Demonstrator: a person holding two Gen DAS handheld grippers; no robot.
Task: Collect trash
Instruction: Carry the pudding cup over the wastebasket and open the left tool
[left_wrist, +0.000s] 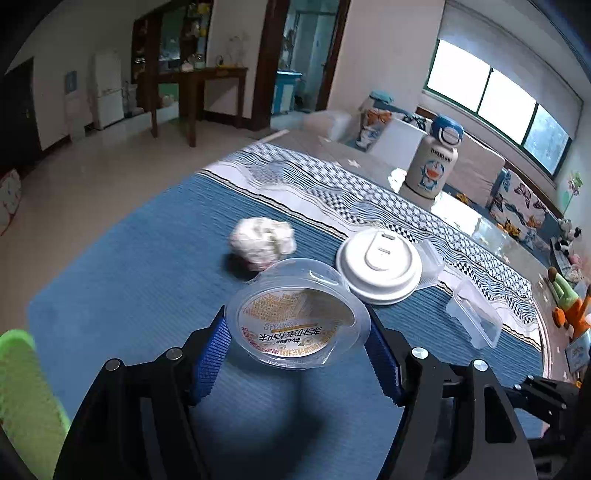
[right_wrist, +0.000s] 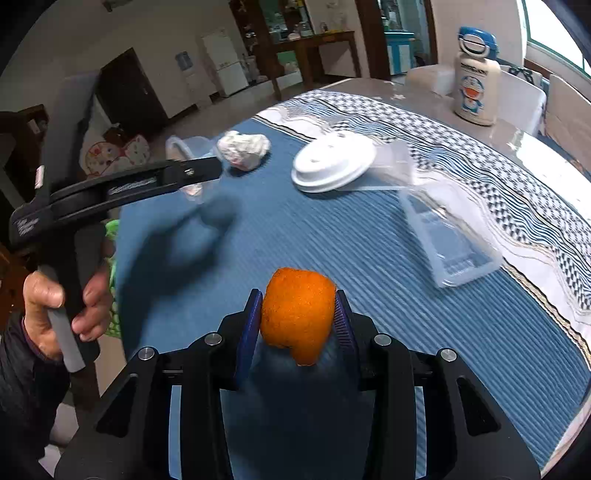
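My left gripper (left_wrist: 297, 325) is shut on a clear plastic cup (left_wrist: 295, 284) with a printed foil lid, blue pads against both its sides. The right wrist view shows that cup (right_wrist: 190, 147) lifted off the blue cloth (right_wrist: 332, 258), its shadow below it. My right gripper (right_wrist: 298, 308) is shut on a piece of orange peel (right_wrist: 297, 314), held just above the cloth. A crumpled white tissue (left_wrist: 262, 242) (right_wrist: 243, 149), a white round lid (left_wrist: 380, 266) (right_wrist: 332, 166) and a clear plastic box (left_wrist: 472, 317) (right_wrist: 447, 236) lie on the cloth.
A cartoon-printed bottle (left_wrist: 432, 162) (right_wrist: 474, 81) stands on the far side of the table. Something bright green (left_wrist: 22, 387) shows at the table's left edge. A hand (right_wrist: 55, 317) grips the left gripper's handle. Chairs and a sofa stand beyond the table.
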